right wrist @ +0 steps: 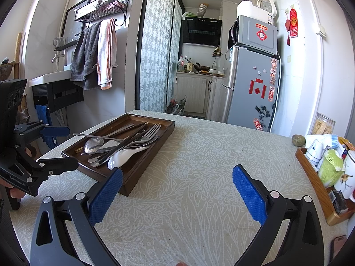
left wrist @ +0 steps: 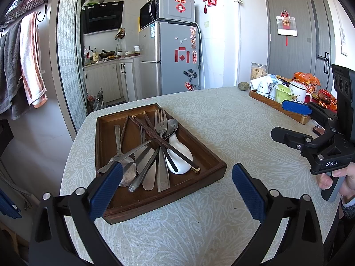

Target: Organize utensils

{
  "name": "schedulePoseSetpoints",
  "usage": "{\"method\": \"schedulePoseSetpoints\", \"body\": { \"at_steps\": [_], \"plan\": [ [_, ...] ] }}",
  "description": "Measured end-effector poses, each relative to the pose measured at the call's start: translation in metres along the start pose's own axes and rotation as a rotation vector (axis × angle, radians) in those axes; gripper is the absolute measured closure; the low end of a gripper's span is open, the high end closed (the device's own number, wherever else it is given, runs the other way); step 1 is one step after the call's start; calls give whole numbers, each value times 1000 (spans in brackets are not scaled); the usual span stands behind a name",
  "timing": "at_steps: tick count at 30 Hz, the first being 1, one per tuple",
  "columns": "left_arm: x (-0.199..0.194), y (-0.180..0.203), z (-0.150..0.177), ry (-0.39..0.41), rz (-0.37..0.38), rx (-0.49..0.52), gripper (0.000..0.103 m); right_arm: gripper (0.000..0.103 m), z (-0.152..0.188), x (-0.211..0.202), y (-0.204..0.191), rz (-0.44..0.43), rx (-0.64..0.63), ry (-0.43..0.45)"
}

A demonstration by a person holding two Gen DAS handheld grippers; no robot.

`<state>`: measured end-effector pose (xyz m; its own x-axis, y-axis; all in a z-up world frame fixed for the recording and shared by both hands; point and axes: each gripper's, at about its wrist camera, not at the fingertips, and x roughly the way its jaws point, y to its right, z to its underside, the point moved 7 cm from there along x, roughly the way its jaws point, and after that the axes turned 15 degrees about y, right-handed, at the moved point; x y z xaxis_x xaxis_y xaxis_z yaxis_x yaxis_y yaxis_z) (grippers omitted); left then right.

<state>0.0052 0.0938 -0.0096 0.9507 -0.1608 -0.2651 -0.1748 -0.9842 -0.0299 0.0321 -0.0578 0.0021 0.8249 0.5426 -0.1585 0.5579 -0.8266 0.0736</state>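
Left gripper (left wrist: 177, 190) hovers low over the near end of the dark wooden rectangular tray (left wrist: 213, 163), its blue-padded fingers (left wrist: 106, 189) spread wide, nothing between them; the left pad overlaps the tray's near corner in view, contact cannot be told. Right gripper (right wrist: 177, 194) hangs above bare tablecloth just right of the same tray (right wrist: 153, 153), jaws equally wide and empty. In the left wrist view the right gripper's black body (left wrist: 319, 146) shows at the table's right side, a hand (left wrist: 339, 179) wrapped on its handle; a handwritten label on it reads roughly "UAS". The tray sits on the pale floral-patterned tablecloth (right wrist: 210, 155) and holds a jumbled heap: a steel fork (left wrist: 160, 128), a white ceramic soup spoon (left wrist: 179, 153), dark wooden chopsticks (left wrist: 155, 133), steel spoons (left wrist: 172, 126), and serrated steel knives (left wrist: 142, 157), all crossing one another. A second, lighter wooden tray (right wrist: 310, 173) at the far right carries white mugs (right wrist: 345, 177) and a green cabbage-shaped strainer (right wrist: 331, 168). Red paper decorations mark the silver fridge (right wrist: 250, 88); characters too small to read.
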Motion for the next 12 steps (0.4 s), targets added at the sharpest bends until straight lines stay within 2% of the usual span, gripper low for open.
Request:
{"method": "schedulePoseSetpoints", "body": {
  "at_steps": [12],
  "plan": [
    [1,-4,0,-13,-6,-4,3,3,0,0,0,0,1,1]
  ]
}}
